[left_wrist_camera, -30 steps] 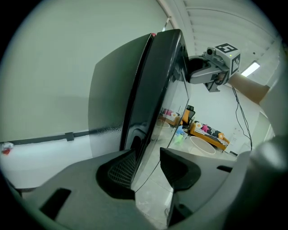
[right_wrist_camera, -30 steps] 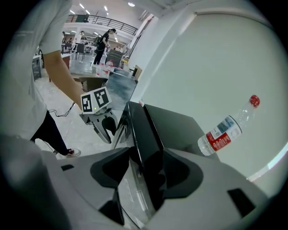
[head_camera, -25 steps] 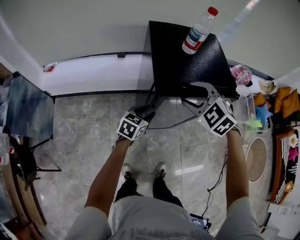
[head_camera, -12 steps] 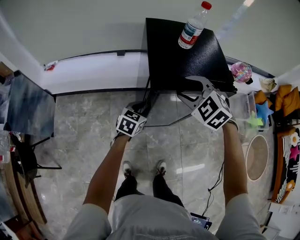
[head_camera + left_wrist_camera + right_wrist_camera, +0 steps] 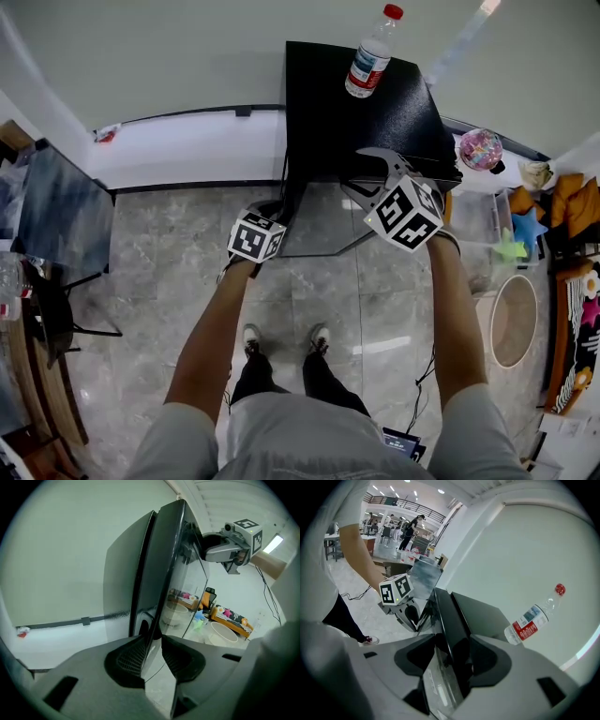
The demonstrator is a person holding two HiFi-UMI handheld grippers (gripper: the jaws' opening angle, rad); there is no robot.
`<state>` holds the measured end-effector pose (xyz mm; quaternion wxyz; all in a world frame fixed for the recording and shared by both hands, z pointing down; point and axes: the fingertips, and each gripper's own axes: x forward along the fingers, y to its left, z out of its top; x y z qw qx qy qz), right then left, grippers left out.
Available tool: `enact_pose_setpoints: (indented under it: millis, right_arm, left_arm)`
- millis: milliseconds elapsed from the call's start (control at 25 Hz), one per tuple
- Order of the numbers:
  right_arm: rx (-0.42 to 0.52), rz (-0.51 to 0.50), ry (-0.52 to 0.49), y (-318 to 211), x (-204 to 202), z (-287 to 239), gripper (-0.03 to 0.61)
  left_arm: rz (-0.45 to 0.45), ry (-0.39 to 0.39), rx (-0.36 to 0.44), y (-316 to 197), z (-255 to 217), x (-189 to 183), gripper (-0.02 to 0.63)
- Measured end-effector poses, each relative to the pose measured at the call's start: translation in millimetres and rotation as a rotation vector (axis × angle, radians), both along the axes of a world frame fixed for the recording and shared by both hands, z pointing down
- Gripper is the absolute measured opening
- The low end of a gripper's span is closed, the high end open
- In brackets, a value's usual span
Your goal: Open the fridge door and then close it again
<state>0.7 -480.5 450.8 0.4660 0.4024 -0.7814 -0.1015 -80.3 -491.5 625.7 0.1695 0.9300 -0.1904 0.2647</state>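
Down at the black mini fridge (image 5: 366,112), gotta swing the ajar glass door (image 5: 323,225) slow and even, left gripper (image 5: 153,641) jaws just closed on its side edge, right gripper (image 5: 452,641) pinching its top edge, no jolting the water bottle (image 5: 368,56) up top

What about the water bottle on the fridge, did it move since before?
No. The water bottle stands at the same spot by the back edge of the fridge top; only the camera shifted.
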Motion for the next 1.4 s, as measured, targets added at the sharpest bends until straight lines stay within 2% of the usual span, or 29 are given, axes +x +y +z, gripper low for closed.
enact_pose_setpoints:
  millis: [120, 240, 880, 1400]
  right_arm:
    - [-0.017, -0.028, -0.009, 7.8, -2.3, -0.6, 0.227]
    - [-0.017, -0.069, -0.011, 21.1, -4.7, -1.5, 0.23]
    - [0.0, -0.248, -0.016, 68.0, -11.0, -0.1, 0.232]
    - [-0.008, -0.415, -0.016, 110.6, -11.0, 0.7, 0.23]
  left_arm:
    - [0.021, -0.021, 0.001, 11.1, 0.1, -1.8, 0.092]
    - [0.023, -0.003, 0.013, 28.6, -0.4, -3.8, 0.092]
    - [-0.167, 0.002, 0.004, 89.0, 1.0, -10.9, 0.094]
    - [-0.324, -0.005, -0.035, 145.2, 1.1, -8.2, 0.094]
